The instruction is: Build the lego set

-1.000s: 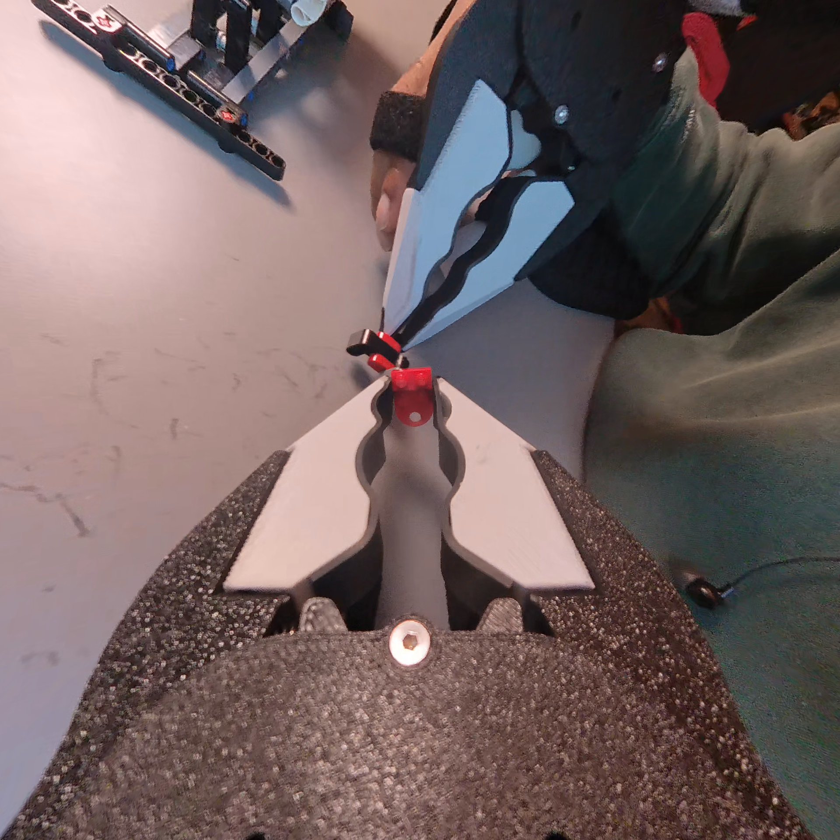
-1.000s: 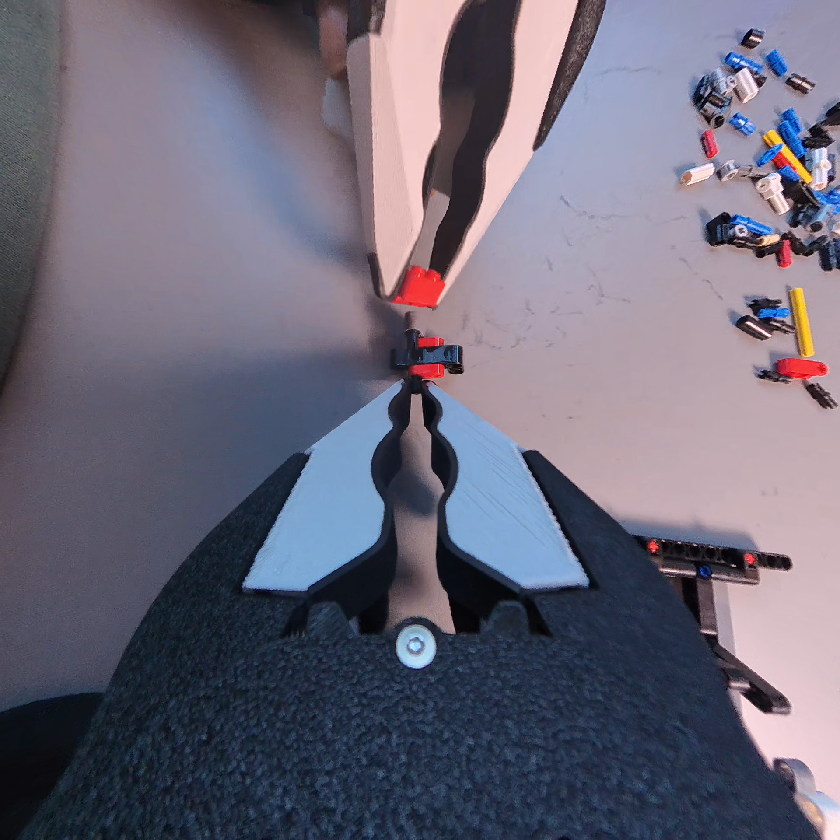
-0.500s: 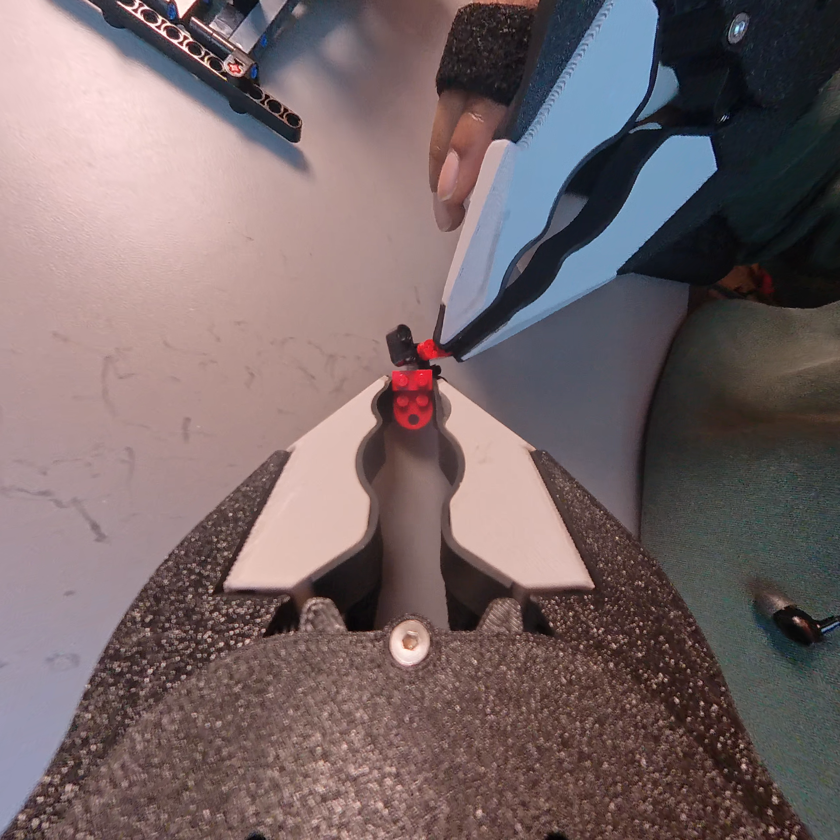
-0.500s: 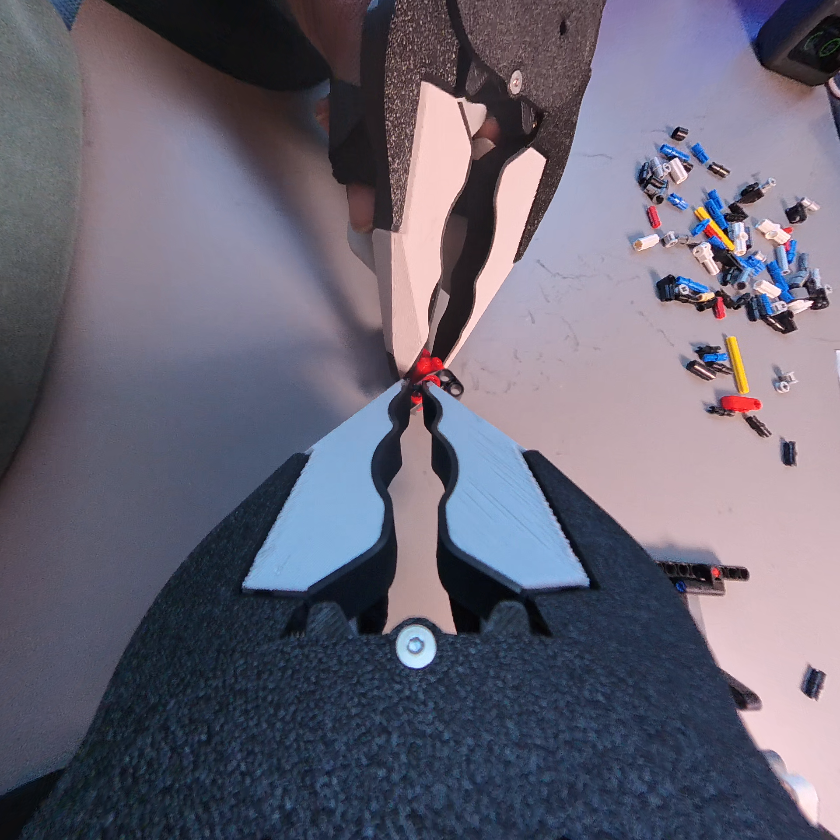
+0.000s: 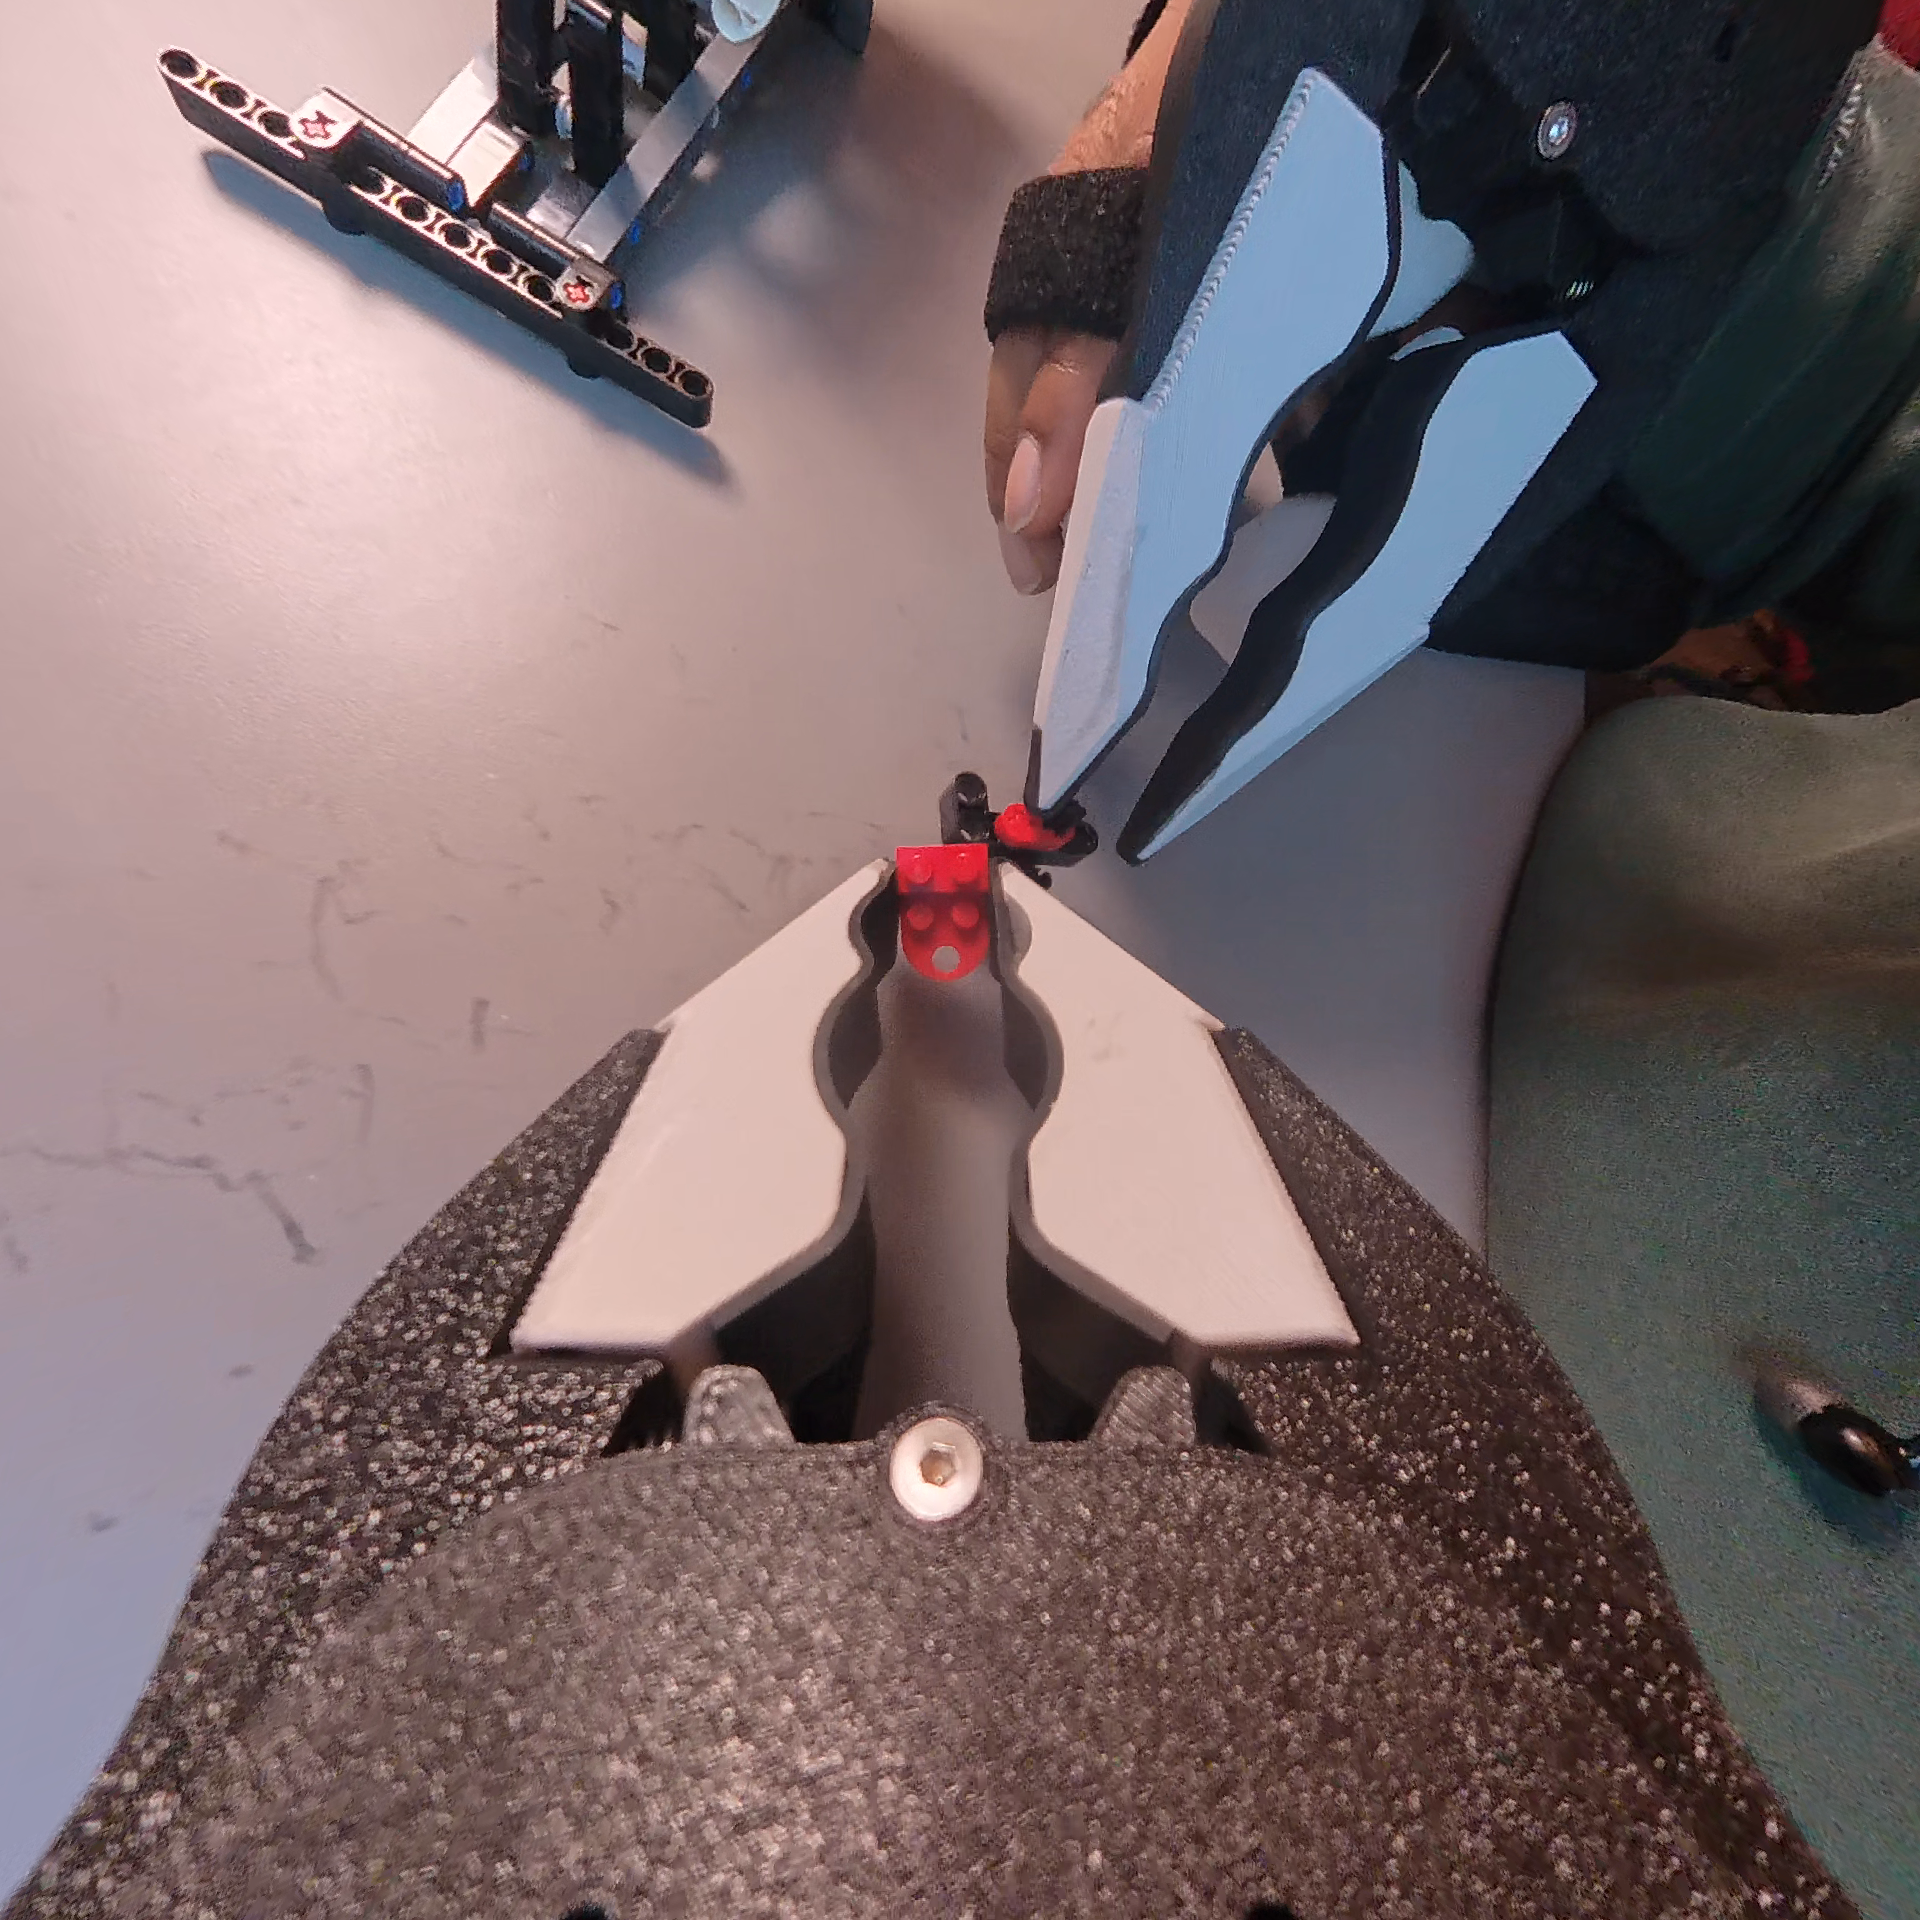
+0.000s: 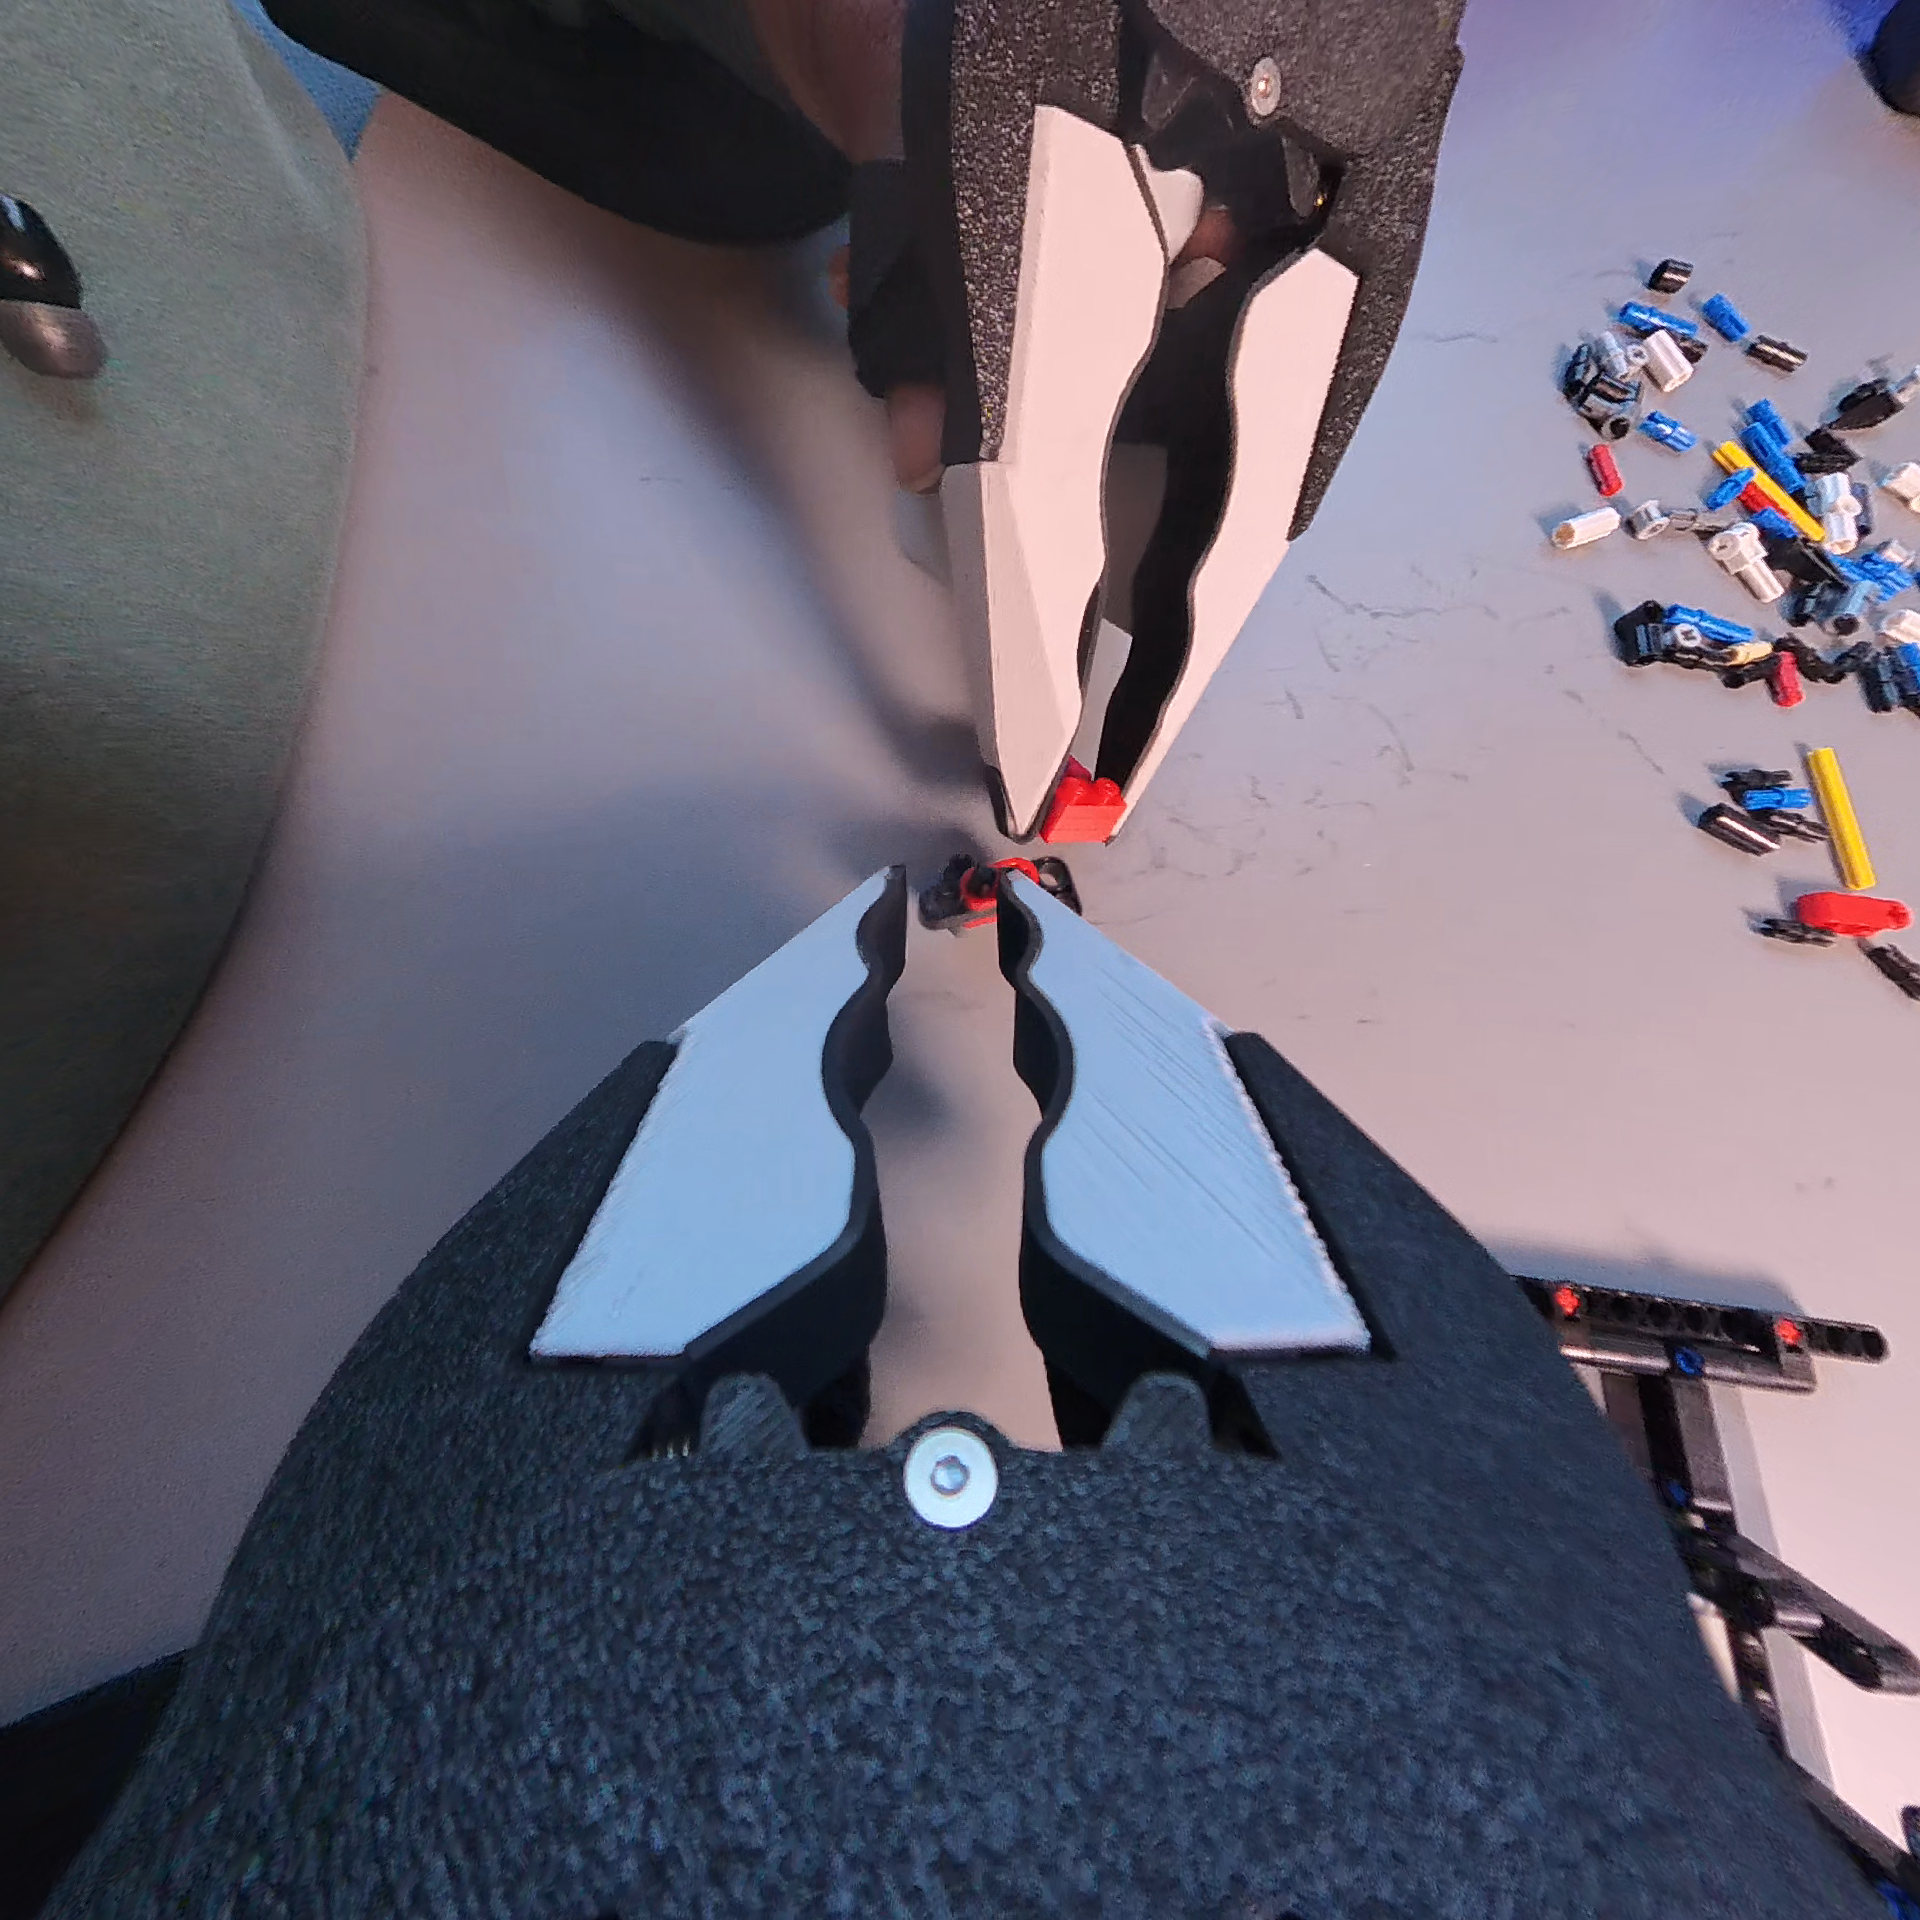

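1. Red and black parts make up the small joined piece (image 5: 1013,826) lying on the grey table (image 5: 416,675); it is tiny and half hidden behind my fingertips, so I cannot tell how its parts connect.
2. My left gripper (image 5: 940,883) is clamped on a red studded plate (image 5: 942,914), pinched right at the tips, just beside the small joined piece and on the near side of it.
3. My right gripper (image 6: 948,883) has its fingers parted, with a clear gap between them. One fingertip (image 5: 1049,784) touches the small joined piece; the other stands off it.
4. Part of my hand (image 5: 1023,436), in a black fingerless glove, shows behind the right gripper, well beyond the small joined piece.
5. Farther from the small joined piece, the black beam frame (image 5: 468,208) is cut off by the picture edge in both views.
6. Well apart from the small joined piece, loose pieces (image 6: 1766,520) in blue, black, white, yellow and red lie scattered; many are too small to identify.
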